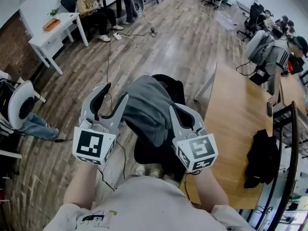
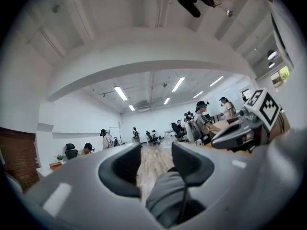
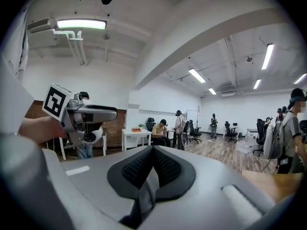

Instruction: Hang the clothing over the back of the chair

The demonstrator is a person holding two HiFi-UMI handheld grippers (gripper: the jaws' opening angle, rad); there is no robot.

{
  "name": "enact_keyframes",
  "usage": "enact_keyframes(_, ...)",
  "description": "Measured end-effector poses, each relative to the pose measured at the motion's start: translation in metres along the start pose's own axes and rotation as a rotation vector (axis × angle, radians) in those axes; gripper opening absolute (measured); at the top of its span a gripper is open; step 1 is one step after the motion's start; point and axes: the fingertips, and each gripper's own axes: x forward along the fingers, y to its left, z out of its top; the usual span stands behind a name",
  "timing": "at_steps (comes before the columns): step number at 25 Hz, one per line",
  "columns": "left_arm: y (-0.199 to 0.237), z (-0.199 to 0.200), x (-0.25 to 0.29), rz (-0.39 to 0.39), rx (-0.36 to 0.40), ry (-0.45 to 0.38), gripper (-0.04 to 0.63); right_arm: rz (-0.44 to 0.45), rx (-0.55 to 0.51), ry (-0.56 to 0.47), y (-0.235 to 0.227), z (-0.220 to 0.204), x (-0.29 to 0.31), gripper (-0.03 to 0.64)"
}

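A grey piece of clothing (image 1: 147,107) is draped over a black chair (image 1: 169,84) right in front of me. In the head view my right gripper (image 1: 179,108) sits at the garment's right side. The right gripper view shows that gripper (image 3: 153,151) shut, with a strip of the grey clothing (image 3: 145,193) pinched between its pads. My left gripper (image 1: 117,90) is at the garment's left edge. Its jaws stand apart in the left gripper view (image 2: 156,150). A fold of the clothing (image 2: 168,195) lies low between them against the right-hand pad, and the floor shows through the gap.
A wooden desk (image 1: 236,124) runs along the right, with a black bundle (image 1: 262,158) on it. A white table (image 1: 53,32) and seated people are at the back left. Cables (image 1: 120,47) trail over the wood floor. A white chair (image 1: 19,105) stands at the far left.
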Motion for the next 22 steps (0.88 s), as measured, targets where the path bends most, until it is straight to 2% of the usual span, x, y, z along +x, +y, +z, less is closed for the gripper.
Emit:
enact_keyframes(6, -0.023, 0.044, -0.009, -0.052, -0.005, -0.106, 0.162, -0.042, -0.014, -0.087, -0.009, 0.037, -0.021, -0.002)
enact_keyframes(14, -0.047, 0.063, -0.016, -0.127, -0.019, -0.112, 0.088, -0.096, -0.059, -0.186, -0.009, 0.081, -0.066, -0.002)
enact_keyframes(18, -0.054, 0.074, -0.015, -0.143, -0.013, -0.177, 0.038, -0.115, -0.062, -0.199, -0.011, 0.087, -0.08, -0.002)
enact_keyframes(22, -0.064, 0.072, -0.017, -0.177, -0.037, -0.171, 0.025, -0.134, -0.054, -0.183, -0.011, 0.081, -0.085, -0.002)
